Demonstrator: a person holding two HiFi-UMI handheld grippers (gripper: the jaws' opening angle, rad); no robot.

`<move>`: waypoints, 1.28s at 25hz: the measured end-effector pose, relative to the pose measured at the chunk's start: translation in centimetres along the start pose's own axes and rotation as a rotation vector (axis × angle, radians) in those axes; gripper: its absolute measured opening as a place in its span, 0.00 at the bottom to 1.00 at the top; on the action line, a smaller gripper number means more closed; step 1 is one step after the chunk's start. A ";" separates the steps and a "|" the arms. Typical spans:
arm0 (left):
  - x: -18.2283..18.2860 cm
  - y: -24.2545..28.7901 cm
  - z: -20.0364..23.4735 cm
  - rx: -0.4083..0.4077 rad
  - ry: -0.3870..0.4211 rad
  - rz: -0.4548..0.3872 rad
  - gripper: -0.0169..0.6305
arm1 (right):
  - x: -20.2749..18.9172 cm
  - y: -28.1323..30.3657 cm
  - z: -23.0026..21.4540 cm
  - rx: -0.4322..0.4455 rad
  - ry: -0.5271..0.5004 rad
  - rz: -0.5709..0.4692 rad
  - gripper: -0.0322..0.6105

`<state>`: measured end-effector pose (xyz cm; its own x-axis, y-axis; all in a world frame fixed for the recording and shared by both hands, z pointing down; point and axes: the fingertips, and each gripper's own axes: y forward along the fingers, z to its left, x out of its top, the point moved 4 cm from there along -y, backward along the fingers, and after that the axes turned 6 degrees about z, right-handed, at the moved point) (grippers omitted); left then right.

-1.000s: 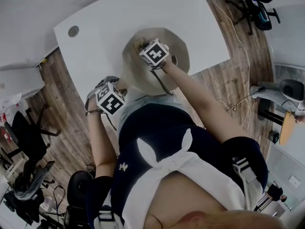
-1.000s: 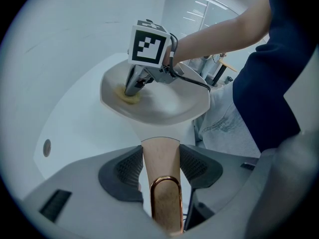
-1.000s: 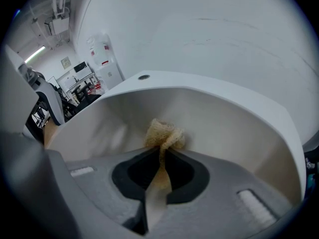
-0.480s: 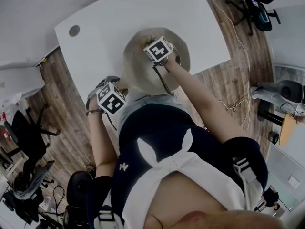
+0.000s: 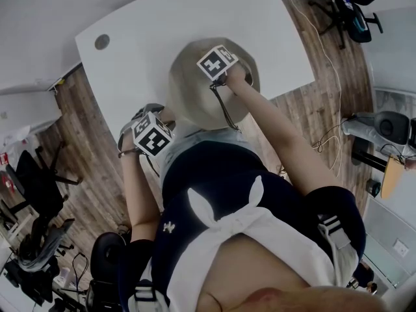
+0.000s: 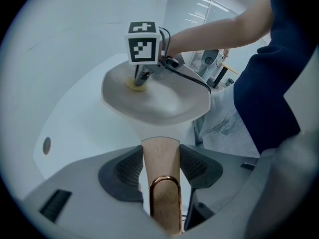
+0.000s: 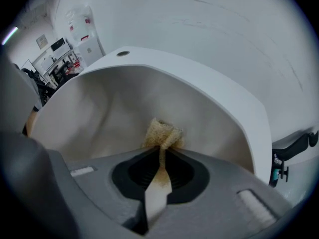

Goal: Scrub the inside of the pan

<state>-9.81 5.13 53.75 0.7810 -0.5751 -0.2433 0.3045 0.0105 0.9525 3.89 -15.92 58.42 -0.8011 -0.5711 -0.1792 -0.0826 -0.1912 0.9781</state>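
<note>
A: What's moved? Quick.

B: The right gripper (image 7: 162,158) has slid across the pan (image 5: 192,90) toward its far side. In the head view its marker cube sits nearer the far rim than a second ago. The left gripper (image 6: 160,166) hasn't budged, and neither has the pan.

A: Fingers?

B: The left fingers (image 6: 127,171) are clamped on the wooden handle (image 6: 160,146), one pad on each side. The right fingers (image 7: 139,171) are pinched tight on a yellowish sponge (image 7: 162,133). It's folded between them, its tuft sticks out past the tips, and it's pressed against the pan's inner wall.

A: Where's the pan?

B: On the white desk (image 5: 143,31) near the front edge. The handle points back at the person.

A: How does it handle?

B: My guess is that the pan is rigid and fairly weighty, with a smooth pale coating that's probably slick. It would likely skate or swivel on the desk under scrubbing, so it needs bracing. The handle is the right place to hold, because it's stiff, grippy wood and clear of the bowl. The sponge looks light and soft and squashes flat, so a deep pinch like this one should keep it from slipping out.
</note>
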 end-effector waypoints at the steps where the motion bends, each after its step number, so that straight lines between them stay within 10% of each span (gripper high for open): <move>1: 0.0 0.0 0.0 0.000 -0.002 -0.002 0.38 | -0.1 0.1 -0.1 -0.008 -0.016 0.021 0.10; 32: -0.2 0.1 -0.2 -0.001 -0.024 -0.005 0.38 | -7.7 1.3 -0.6 0.045 -0.223 0.578 0.10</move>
<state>-9.82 5.36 53.91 0.7661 -0.5949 -0.2434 0.3087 0.0083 0.9511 10.27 -12.28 60.98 -0.8280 -0.3905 0.4025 0.3808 0.1354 0.9147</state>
